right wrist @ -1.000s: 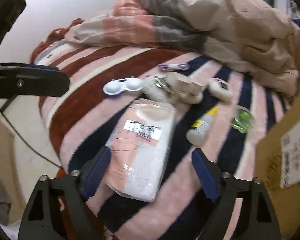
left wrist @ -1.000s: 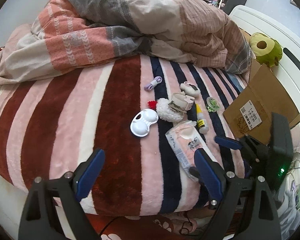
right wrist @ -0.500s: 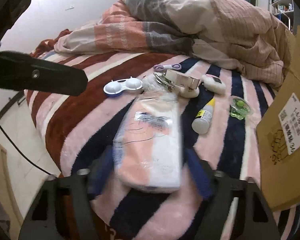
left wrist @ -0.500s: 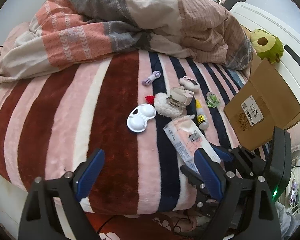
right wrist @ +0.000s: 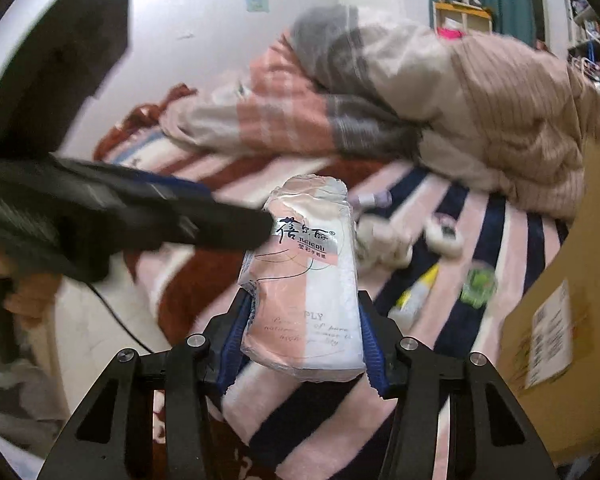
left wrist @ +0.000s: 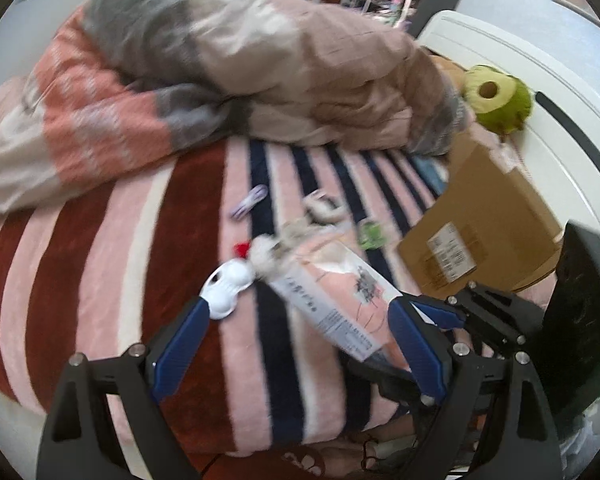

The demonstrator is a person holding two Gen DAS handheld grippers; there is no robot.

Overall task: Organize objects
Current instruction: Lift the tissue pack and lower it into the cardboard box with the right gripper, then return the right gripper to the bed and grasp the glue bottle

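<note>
Cardboard box (left wrist: 488, 236) on the bed's right side, its inside hidden from both cameras. Right gripper (right wrist: 304, 340) has its blue pads clenched on the lower end of the pink tissue pack (right wrist: 304, 280), now lifted clear of the striped blanket (left wrist: 100, 248), where a second ago it lay flat between spread fingers. Left gripper (left wrist: 300, 340) hangs with jaws released, gripping nothing. Left wrist view alone catches the white contact lens case (left wrist: 226, 286) and green avocado plush (left wrist: 496, 98); right wrist view alone shows the glue bottle (right wrist: 416, 294) beside a green clear trinket (right wrist: 478, 284)
</note>
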